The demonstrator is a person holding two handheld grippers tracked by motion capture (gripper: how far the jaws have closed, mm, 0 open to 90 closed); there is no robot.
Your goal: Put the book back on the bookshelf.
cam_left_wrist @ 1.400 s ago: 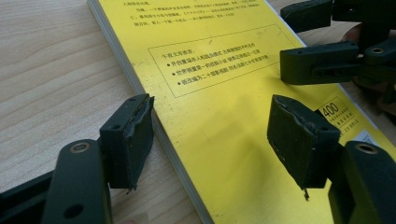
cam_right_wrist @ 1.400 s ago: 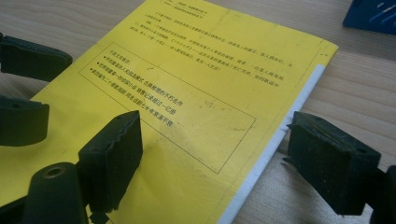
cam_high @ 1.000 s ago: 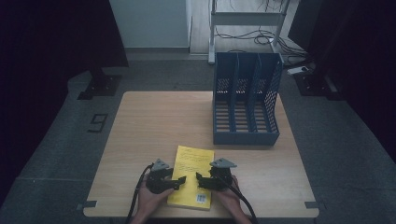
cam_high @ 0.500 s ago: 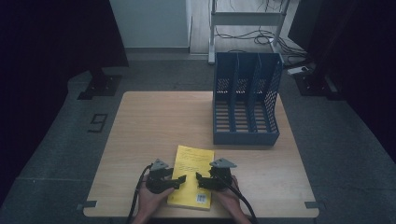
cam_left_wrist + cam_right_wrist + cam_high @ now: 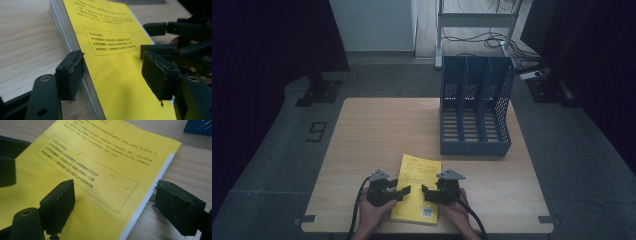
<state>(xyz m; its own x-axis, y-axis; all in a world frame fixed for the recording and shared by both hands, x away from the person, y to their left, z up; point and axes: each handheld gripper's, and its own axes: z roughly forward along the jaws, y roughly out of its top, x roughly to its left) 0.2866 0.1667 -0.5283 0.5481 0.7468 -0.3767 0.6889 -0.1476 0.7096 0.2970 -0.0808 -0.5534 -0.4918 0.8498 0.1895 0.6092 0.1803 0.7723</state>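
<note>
A thick yellow book (image 5: 417, 186) lies flat near the front edge of the wooden table (image 5: 377, 130). My left gripper (image 5: 402, 191) is open at the book's left side. In the left gripper view one pad (image 5: 71, 72) touches the page edge of the book (image 5: 112, 50), and the other pad (image 5: 157, 72) hangs over the cover. My right gripper (image 5: 425, 192) is open at the book's right side. In the right gripper view, one of its pads (image 5: 60, 205) is over the yellow cover (image 5: 100, 170) and the other (image 5: 178, 205) is past the book's edge, above the wood.
A blue three-slot file rack (image 5: 474, 107) stands upright at the back right of the table. Bare wood stretches to the left and behind the book. Beyond the table, dark floor, a metal frame (image 5: 477, 20) and cables.
</note>
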